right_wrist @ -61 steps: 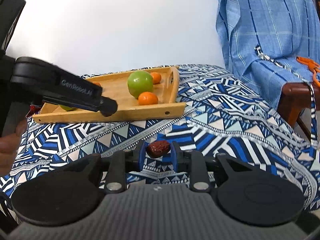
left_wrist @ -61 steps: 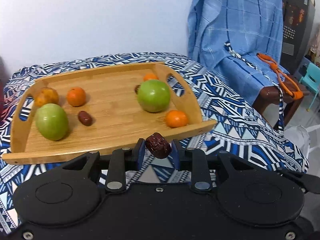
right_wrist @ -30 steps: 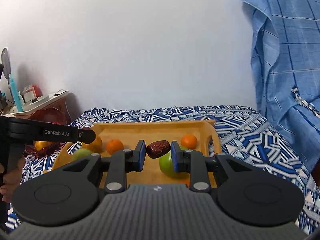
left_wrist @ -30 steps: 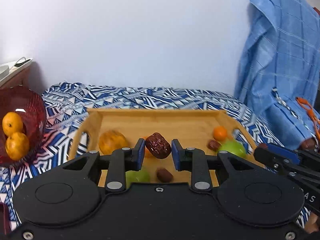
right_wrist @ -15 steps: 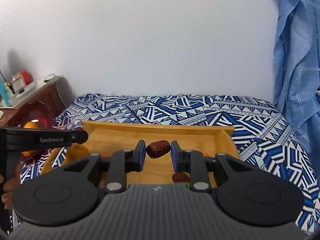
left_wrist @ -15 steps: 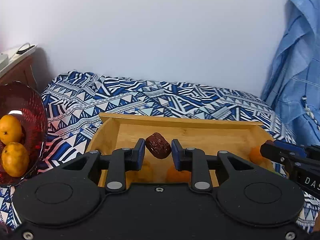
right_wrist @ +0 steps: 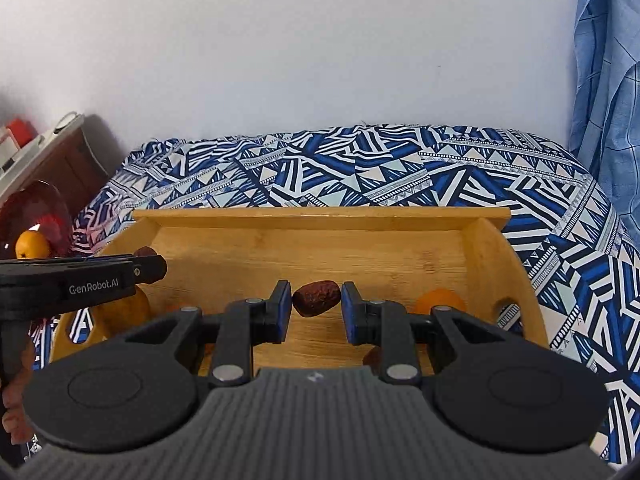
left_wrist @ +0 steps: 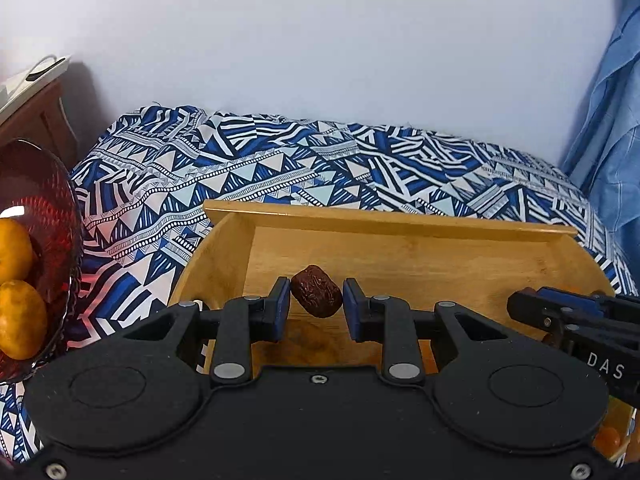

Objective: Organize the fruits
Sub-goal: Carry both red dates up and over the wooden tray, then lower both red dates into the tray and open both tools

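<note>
A: What's the setting?

B: A plain white wall behind a bed covered with a blue-and-white geometric patterned cloth (left_wrist: 280, 168). A rectangular bamboo tray (left_wrist: 400, 220) with raised walls lies on it, its far wall running parallel to the wall. A blue checked fabric (right_wrist: 608, 80) hangs past the bed's right edge.

A: And the left tool?

B: The left tool (left_wrist: 316, 306) is pinching a wrinkled dark-brown date (left_wrist: 316, 296) between its blue pads, hanging over the tray's left end.

A: The right one?

B: The right tool (right_wrist: 316, 307) is likewise pressed onto a second dark-brown date (right_wrist: 316, 298), held lengthwise between its pads over the middle of the tray.

A: Any other fruit?

B: In the right wrist view, a small orange mandarin (right_wrist: 440, 300) sits near the tray's right end, partly hidden by the tool. A yellowish fruit lies at the left end under the left tool, too covered to identify. Off the bed's left edge stands a dark red glass bowl (left_wrist: 52, 240) holding two oranges (left_wrist: 18, 320).

A: Is the person visible?

B: Only part of a hand (right_wrist: 16, 392), at the left border of the right wrist view.
</note>
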Tool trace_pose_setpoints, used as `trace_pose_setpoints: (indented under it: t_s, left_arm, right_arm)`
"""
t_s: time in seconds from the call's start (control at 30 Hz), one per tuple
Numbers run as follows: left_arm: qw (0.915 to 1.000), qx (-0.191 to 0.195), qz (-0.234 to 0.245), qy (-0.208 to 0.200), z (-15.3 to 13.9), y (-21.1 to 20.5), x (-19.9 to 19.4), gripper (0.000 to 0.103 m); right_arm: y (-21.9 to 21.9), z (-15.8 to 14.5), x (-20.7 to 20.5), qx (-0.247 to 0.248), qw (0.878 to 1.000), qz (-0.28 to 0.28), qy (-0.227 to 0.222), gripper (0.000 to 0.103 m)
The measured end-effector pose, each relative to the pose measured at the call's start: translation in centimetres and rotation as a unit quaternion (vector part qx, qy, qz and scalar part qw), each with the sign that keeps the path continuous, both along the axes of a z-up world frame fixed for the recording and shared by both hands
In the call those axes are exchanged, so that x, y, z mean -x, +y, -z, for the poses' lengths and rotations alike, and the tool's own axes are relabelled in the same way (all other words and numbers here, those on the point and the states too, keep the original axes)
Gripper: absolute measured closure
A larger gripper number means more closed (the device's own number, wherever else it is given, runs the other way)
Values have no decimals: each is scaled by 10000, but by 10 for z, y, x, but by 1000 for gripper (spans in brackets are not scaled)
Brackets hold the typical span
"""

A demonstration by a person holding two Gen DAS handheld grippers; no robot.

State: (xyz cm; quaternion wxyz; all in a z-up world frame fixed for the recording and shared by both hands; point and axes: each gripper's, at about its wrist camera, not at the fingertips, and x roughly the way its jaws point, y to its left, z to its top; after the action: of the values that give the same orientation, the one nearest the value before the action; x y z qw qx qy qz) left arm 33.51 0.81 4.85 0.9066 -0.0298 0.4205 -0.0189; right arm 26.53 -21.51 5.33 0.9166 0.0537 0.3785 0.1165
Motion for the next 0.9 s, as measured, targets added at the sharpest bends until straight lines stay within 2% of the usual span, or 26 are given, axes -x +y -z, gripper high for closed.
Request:
trace_pose_setpoints:
  t_s: [0.3, 0.9]
  left_arm:
    - [10000, -68, 47, 52, 5, -2, -3, 76]
    - [9997, -174, 114, 102, 12, -2, -3, 76]
  right_arm:
    - [9, 3, -5, 204, 9998, -50, 39, 72]
    - [8, 13, -9, 240, 9996, 50, 173, 72]
